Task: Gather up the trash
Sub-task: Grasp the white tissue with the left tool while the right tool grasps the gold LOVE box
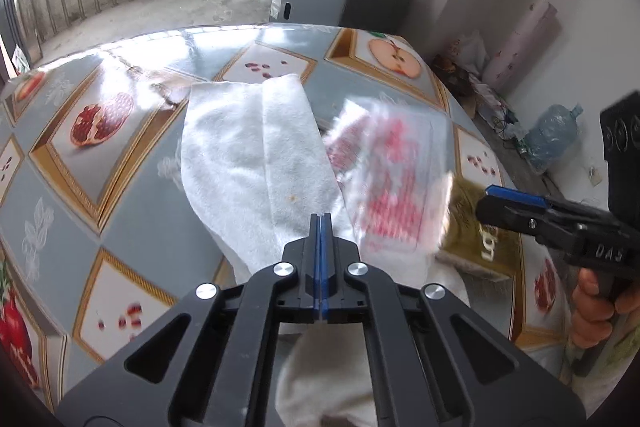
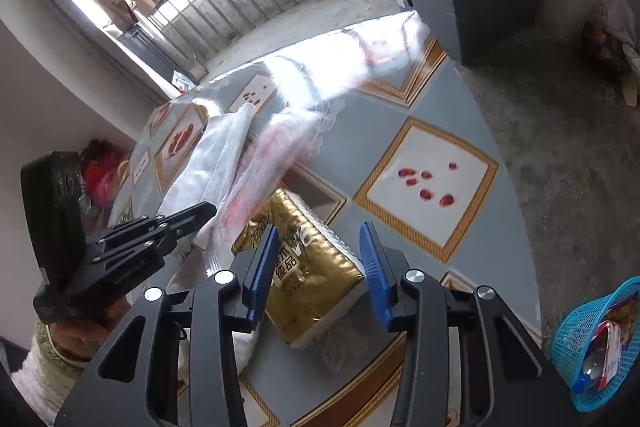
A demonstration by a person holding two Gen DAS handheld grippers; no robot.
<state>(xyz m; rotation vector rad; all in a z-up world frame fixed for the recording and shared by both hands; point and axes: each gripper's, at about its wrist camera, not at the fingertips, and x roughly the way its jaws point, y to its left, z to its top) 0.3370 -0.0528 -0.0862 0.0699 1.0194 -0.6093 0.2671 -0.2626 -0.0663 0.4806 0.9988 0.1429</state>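
The left gripper [image 1: 321, 223] points steeply down over the table [image 1: 132, 211], its blue pads pressed flat together with no gap; their tips sit over the near end of a white paper towel [image 1: 256, 155], but whether a fold of it is pinched cannot be told. A blurred clear plastic bag with red print [image 1: 384, 179] lies just beside the towel, partly over it. The right gripper [image 2: 320, 247], also tilted downward, stands partly open with its pads on either side of a gold foil packet [image 2: 308, 275] that lies flat on the table; the pads look clear of the packet's edges. In the left wrist view a hand [image 1: 596, 303] wraps the right gripper's handle at the frame's right edge. A blue plastic basket [image 2: 592, 339] holding wrappers sits off the table's right side.
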